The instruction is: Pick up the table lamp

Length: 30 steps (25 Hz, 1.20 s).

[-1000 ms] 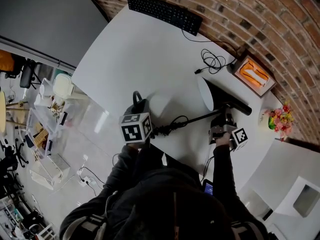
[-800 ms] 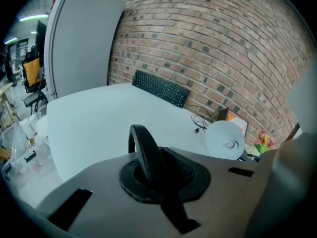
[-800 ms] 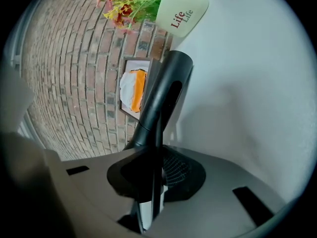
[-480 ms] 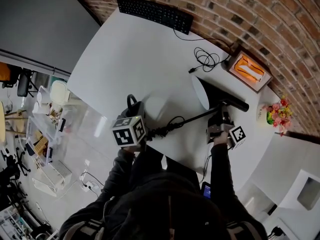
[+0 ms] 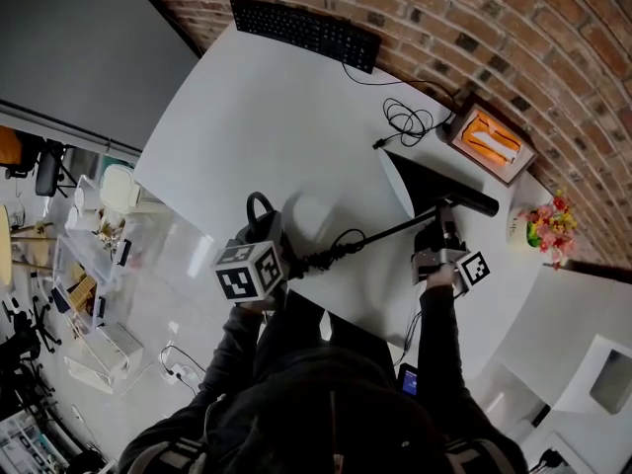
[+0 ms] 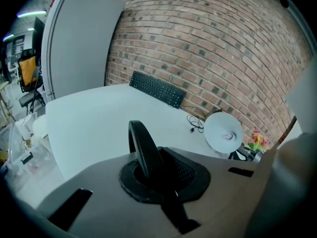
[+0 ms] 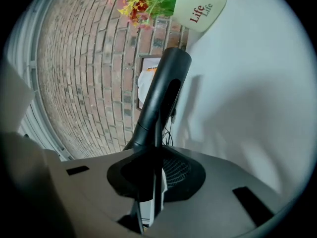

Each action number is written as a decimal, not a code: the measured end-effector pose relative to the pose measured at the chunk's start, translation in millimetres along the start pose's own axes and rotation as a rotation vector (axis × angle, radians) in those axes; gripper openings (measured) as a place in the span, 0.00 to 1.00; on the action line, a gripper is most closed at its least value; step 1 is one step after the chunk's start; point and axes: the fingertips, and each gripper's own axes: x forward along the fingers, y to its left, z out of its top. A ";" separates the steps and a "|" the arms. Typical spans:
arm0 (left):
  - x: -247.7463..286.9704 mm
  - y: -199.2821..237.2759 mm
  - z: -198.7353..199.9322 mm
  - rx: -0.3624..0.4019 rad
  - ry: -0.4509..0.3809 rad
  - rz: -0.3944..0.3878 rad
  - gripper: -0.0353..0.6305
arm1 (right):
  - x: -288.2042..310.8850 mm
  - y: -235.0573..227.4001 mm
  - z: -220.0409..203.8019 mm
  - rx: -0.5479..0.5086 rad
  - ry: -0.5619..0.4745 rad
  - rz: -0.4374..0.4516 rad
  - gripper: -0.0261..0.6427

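Clamping table lamp point(image 5: 432, 179) | left tongs point(image 6: 151, 168) shut on loop point(image 6: 140, 142) | right tongs point(image 7: 153, 182) gripping stem point(image 7: 161, 97) | pot point(image 7: 199, 4) reads "Life Life"

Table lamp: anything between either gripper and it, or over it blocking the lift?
Nothing visible. Both grippers are already on the table lamp: the left gripper is shut on its black loop, the right gripper on its black tube. The head view shows nothing over the lamp.

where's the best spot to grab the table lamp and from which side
Grip the table lamp by its thin arm, coming from the near edge of the table; the wide shade won't fit jaws. The left gripper and right gripper hold its ends.
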 end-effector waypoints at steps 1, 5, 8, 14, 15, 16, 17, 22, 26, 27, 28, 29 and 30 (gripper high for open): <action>-2.1 -1.4 2.0 0.009 -0.004 -0.002 0.06 | -0.5 3.3 0.9 -0.006 0.001 0.006 0.11; -10.5 -6.0 19.8 0.077 -0.041 0.002 0.06 | -3.7 26.4 4.9 -0.046 0.016 0.044 0.11; -17.0 -11.5 39.6 0.100 -0.077 -0.014 0.06 | -7.1 47.0 10.3 -0.066 0.009 0.086 0.11; -37.0 -32.0 67.9 0.138 -0.121 -0.091 0.06 | -18.0 87.1 22.8 -0.082 -0.014 0.151 0.11; -40.5 -35.5 72.2 0.147 -0.125 -0.104 0.06 | -20.1 92.9 24.5 -0.086 -0.012 0.155 0.11; -43.5 -38.8 76.2 0.155 -0.127 -0.115 0.06 | -22.4 97.8 26.1 -0.088 -0.012 0.156 0.11; -46.1 -42.1 79.9 0.163 -0.128 -0.126 0.06 | -24.9 102.1 27.8 -0.088 -0.015 0.157 0.11; -56.0 -56.7 98.9 0.202 -0.144 -0.164 0.06 | -41.2 125.4 35.9 -0.077 -0.048 0.173 0.11; -61.5 -68.6 116.6 0.223 -0.178 -0.197 0.06 | -54.1 147.6 45.5 -0.108 -0.069 0.207 0.11; -63.1 -71.9 121.5 0.229 -0.188 -0.205 0.06 | -56.7 152.5 47.9 -0.112 -0.075 0.212 0.11; -64.9 -75.6 126.5 0.236 -0.199 -0.212 0.06 | -59.3 156.8 50.5 -0.115 -0.080 0.214 0.11; -66.8 -80.0 131.6 0.244 -0.209 -0.221 0.06 | -62.2 160.9 53.5 -0.116 -0.087 0.214 0.11; -69.0 -85.2 136.9 0.254 -0.221 -0.232 0.06 | -65.7 165.3 56.9 -0.117 -0.094 0.215 0.11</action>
